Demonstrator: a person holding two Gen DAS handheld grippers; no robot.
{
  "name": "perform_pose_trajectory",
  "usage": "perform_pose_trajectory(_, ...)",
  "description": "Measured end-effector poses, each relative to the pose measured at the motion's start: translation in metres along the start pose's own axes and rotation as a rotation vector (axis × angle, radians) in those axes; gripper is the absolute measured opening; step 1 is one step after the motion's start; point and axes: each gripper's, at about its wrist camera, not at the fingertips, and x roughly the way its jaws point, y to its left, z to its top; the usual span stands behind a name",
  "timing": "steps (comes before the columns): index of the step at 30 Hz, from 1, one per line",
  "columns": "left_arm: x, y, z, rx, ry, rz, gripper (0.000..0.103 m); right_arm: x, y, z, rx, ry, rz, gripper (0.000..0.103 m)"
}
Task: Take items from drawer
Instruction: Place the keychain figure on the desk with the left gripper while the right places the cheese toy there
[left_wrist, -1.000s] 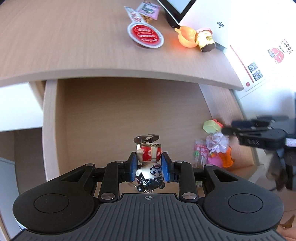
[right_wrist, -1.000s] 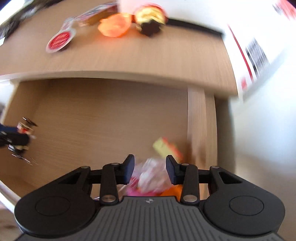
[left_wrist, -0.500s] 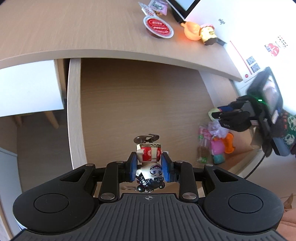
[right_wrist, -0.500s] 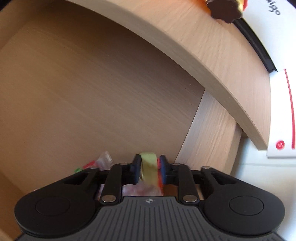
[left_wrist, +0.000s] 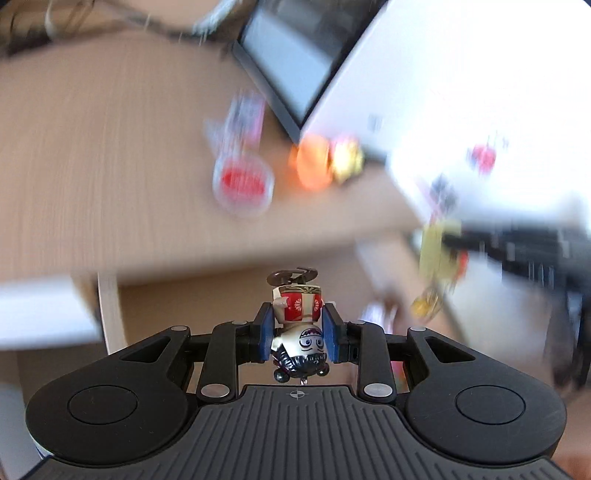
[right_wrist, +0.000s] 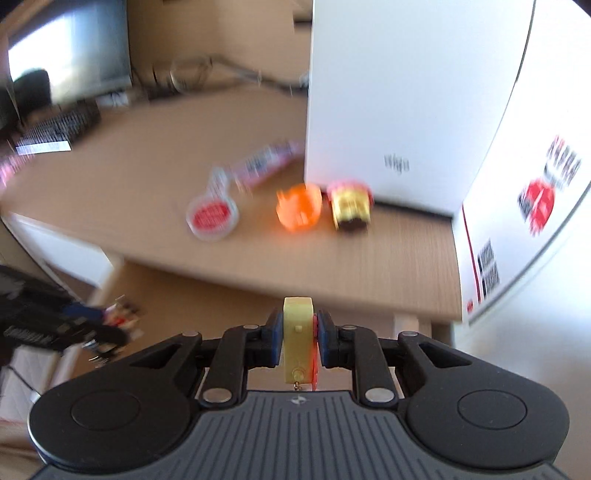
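Observation:
My left gripper (left_wrist: 297, 338) is shut on a small upside-down toy figure (left_wrist: 299, 332) with a silver face and a red barrel body, held above the open wooden drawer (left_wrist: 192, 306). My right gripper (right_wrist: 298, 338) is shut on a flat yellow toy (right_wrist: 297, 339) with a red-orange side, lifted in front of the desk edge. The left wrist view shows the right gripper (left_wrist: 448, 240) at the right, blurred, carrying the yellow toy (left_wrist: 437, 254). The right wrist view shows the left gripper (right_wrist: 110, 325) low at the left.
On the desk top (right_wrist: 110, 192) lie a round red-lidded cup (right_wrist: 212, 218), a snack packet (right_wrist: 264, 164), an orange toy (right_wrist: 299, 208) and a yellow-and-brown toy (right_wrist: 349, 208). A white box (right_wrist: 388, 103) stands behind them, and a keyboard (right_wrist: 59, 127) lies far left. Pink items (left_wrist: 380, 314) stay in the drawer.
Both grippers have risen out of the drawer toward the desk top. The right gripper, open above the items a second ago, closed on the yellow toy and lifted it.

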Motion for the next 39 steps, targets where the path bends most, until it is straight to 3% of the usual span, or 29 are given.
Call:
perform_pose_trajectory(5, 0.012, -0.013, 0.065, 0.038, -0.12, 0.08, 0.031, -0.024, 0.009, 0.008, 0.014, -0.11, 0.005, 0.018)
perform_pose_trajectory(8, 0.039, -0.022, 0.1, 0.034, -0.142, 0.06, 0.031, -0.014, -0.004, 0.013, 0.049, -0.132, 0.012, 0.018)
perform_pose_trajectory(12, 0.085, -0.024, 0.13, -0.006, -0.141, -0.033, 0.032, -0.009, -0.014, 0.019, 0.096, -0.142, 0.007, 0.018)
perform_pose_trajectory(14, 0.111, -0.025, 0.136, -0.019, -0.121, 0.003, 0.029, -0.003, -0.021, 0.019, 0.112, -0.146, 0.004, 0.018)
perform_pose_trajectory(19, 0.152, -0.026, 0.133, 0.055, -0.081, 0.14, 0.029, 0.008, -0.043, 0.017, 0.149, -0.154, -0.033, 0.018)
perform_pose_trajectory(24, 0.134, -0.019, 0.127, 0.018, -0.171, 0.184, 0.028, 0.01, -0.058, 0.028, 0.122, -0.201, -0.087, 0.018)
perform_pose_trajectory(28, 0.101, -0.014, 0.116, -0.041, -0.215, 0.144, 0.028, 0.027, -0.056, 0.045, 0.0, -0.27, -0.171, 0.018)
perform_pose_trajectory(31, 0.082, -0.016, 0.097, -0.036, -0.213, 0.107, 0.028, 0.053, -0.041, 0.047, -0.196, -0.329, -0.291, 0.018)
perform_pose_trajectory(34, 0.076, -0.025, 0.067, -0.009, -0.142, 0.058, 0.029, 0.087, -0.025, 0.038, -0.359, -0.348, -0.343, 0.019)
perform_pose_trajectory(39, 0.086, -0.049, 0.019, 0.092, 0.026, -0.033, 0.029, 0.107, -0.019, 0.025, -0.347, -0.276, -0.299, 0.019)
